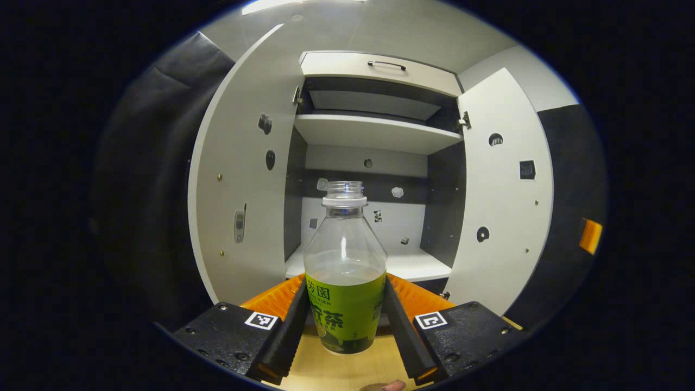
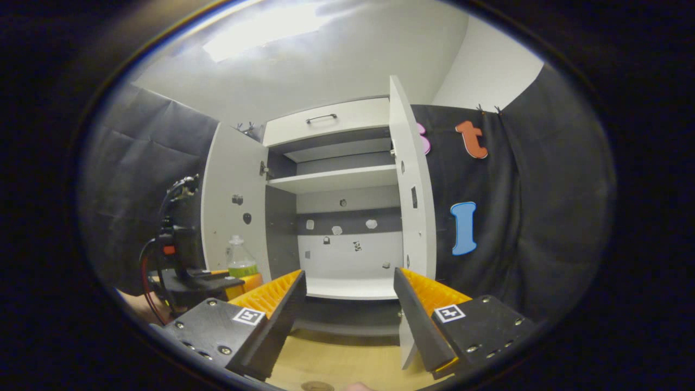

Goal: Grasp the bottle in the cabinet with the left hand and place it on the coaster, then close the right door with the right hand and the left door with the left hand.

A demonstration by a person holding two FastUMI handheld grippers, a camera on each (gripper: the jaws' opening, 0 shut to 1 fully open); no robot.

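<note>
A clear bottle (image 1: 345, 271) with a green label and no cap stands upright between my left gripper's (image 1: 345, 279) fingers, which are shut on its labelled sides. It is in front of the open cabinet (image 1: 369, 133), above the wooden table (image 1: 320, 366). The right gripper view shows the same bottle (image 2: 240, 260) and the left gripper (image 2: 217, 282) at the far left, before the left door (image 2: 233, 217). My right gripper (image 2: 348, 274) is open with nothing in it and faces the cabinet's lower compartment. A round brownish disc (image 2: 317, 386), perhaps the coaster, peeks in at the bottom edge.
Both cabinet doors stand wide open: the left door (image 1: 239, 179) and the right door (image 1: 499, 190), the latter seen edge-on (image 2: 415, 195) just beyond my right finger. A drawer with a handle (image 1: 386, 65) tops the cabinet. Black cloth hangs on both sides.
</note>
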